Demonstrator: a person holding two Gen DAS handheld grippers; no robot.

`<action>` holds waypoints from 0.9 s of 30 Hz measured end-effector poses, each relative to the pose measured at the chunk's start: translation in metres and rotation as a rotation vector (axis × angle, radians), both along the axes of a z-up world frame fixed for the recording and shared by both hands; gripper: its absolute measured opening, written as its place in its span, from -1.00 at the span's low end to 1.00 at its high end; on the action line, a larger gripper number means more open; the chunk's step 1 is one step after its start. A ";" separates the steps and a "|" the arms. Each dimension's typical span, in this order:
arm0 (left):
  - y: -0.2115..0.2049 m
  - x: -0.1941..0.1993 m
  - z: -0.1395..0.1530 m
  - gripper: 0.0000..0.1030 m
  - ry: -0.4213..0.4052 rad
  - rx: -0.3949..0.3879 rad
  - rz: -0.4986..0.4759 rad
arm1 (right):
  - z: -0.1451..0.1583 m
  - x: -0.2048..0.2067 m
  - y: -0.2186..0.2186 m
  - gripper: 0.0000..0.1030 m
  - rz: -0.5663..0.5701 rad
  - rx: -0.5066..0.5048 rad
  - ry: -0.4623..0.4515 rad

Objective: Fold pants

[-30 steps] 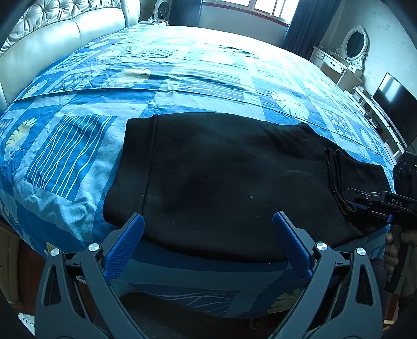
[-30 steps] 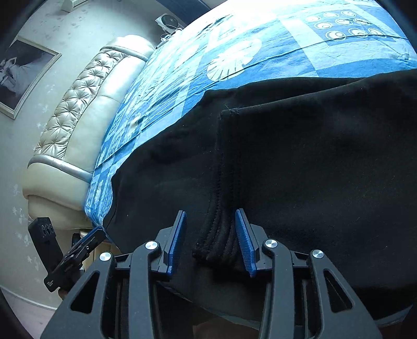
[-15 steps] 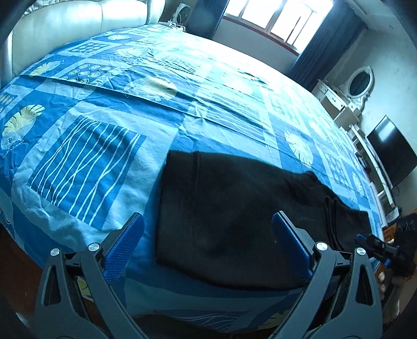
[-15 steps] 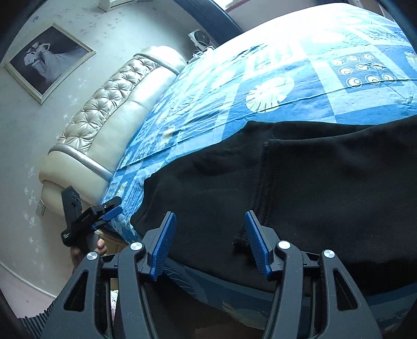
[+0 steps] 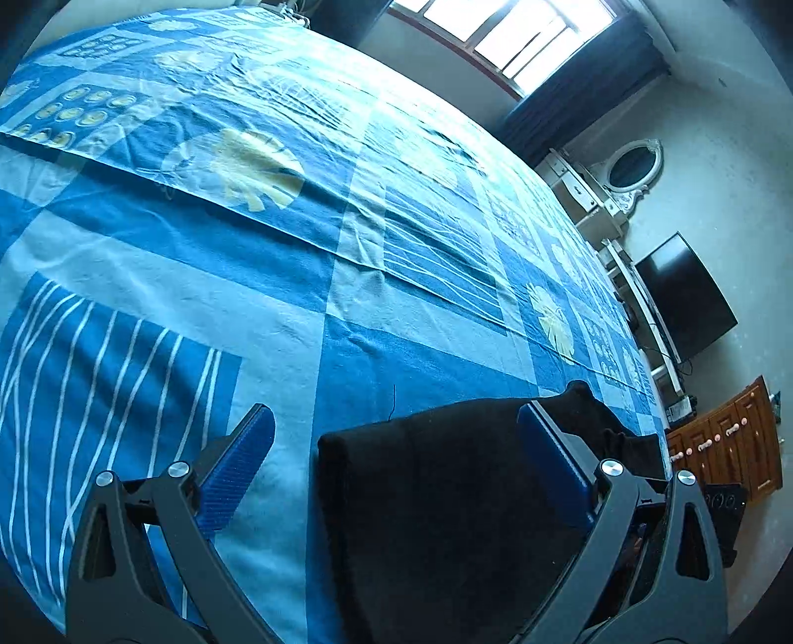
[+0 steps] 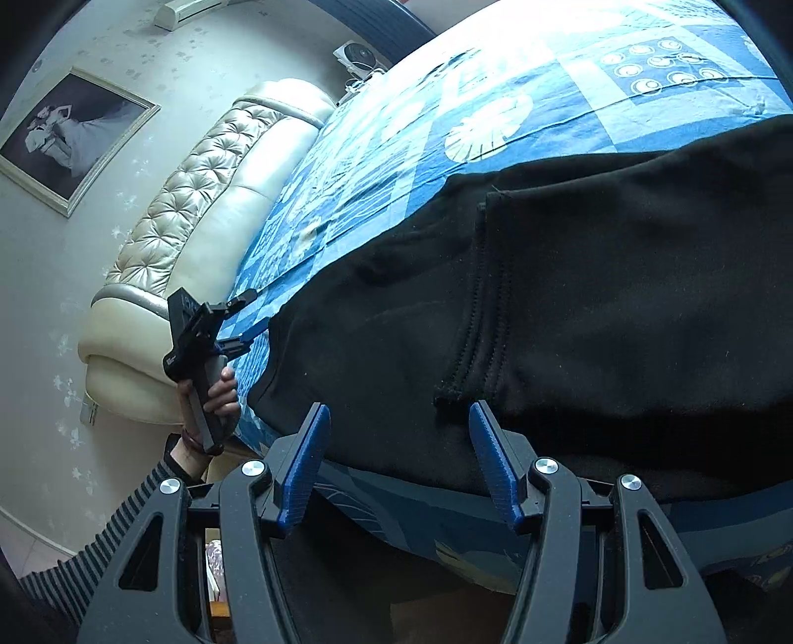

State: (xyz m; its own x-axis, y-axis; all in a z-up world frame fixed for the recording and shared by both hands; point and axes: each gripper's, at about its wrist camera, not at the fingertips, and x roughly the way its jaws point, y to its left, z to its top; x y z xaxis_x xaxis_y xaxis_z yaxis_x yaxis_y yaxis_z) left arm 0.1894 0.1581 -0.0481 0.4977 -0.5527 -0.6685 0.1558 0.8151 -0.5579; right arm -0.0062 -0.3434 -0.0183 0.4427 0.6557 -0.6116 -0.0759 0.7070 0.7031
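Since a second ago the right gripper (image 6: 396, 446) has let go of the ribbed hem; both grippers gape, holding nothing. Black pants (image 6: 570, 297) lie just beyond its blue pads, stretched lengthwise along the bed's (image 5: 248, 247) near edge, left gripper (image 5: 391, 441) at their end

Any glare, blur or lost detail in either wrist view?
Left wrist view: window blown out, black pants nearly textureless, fisheye bends the blue patterned bedspread. Right wrist view: sharp, far bedspread washed out, seam stitching readable.
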 end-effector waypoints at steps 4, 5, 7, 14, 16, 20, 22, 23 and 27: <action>-0.008 0.012 -0.025 0.91 0.066 -0.017 -0.102 | -0.004 -0.002 0.006 0.14 0.014 -0.013 0.011; -0.008 0.009 -0.026 0.91 0.049 -0.017 -0.120 | -0.005 -0.002 0.009 0.14 0.020 -0.008 0.016; -0.007 0.003 -0.028 0.90 0.051 -0.067 -0.156 | -0.007 -0.001 0.013 0.14 0.032 -0.004 0.019; -0.016 -0.032 -0.033 0.87 0.060 -0.191 -0.277 | -0.012 -0.002 0.022 0.19 0.049 -0.001 0.034; -0.020 -0.041 -0.034 0.69 0.076 -0.233 -0.298 | -0.012 -0.001 0.022 0.19 0.051 0.005 0.034; -0.028 -0.055 -0.039 0.37 0.105 -0.229 -0.290 | -0.012 -0.003 0.023 0.19 0.052 0.021 0.033; -0.028 -0.055 -0.042 -0.07 0.120 -0.221 -0.247 | -0.011 -0.004 0.024 0.19 0.057 0.012 0.026; -0.027 -0.051 -0.045 -0.26 0.140 -0.217 -0.220 | -0.011 -0.004 0.025 0.19 0.060 0.010 0.026; -0.026 -0.051 -0.050 -0.75 0.190 -0.207 -0.155 | -0.008 -0.005 0.024 0.19 0.052 0.007 0.018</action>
State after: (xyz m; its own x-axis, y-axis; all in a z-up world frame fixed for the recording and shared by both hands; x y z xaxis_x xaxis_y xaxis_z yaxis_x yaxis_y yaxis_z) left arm 0.1379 0.1324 -0.0981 0.2740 -0.7458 -0.6072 0.1458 0.6563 -0.7403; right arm -0.0109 -0.3196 -0.0265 0.3965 0.6819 -0.6146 -0.0996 0.6975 0.7096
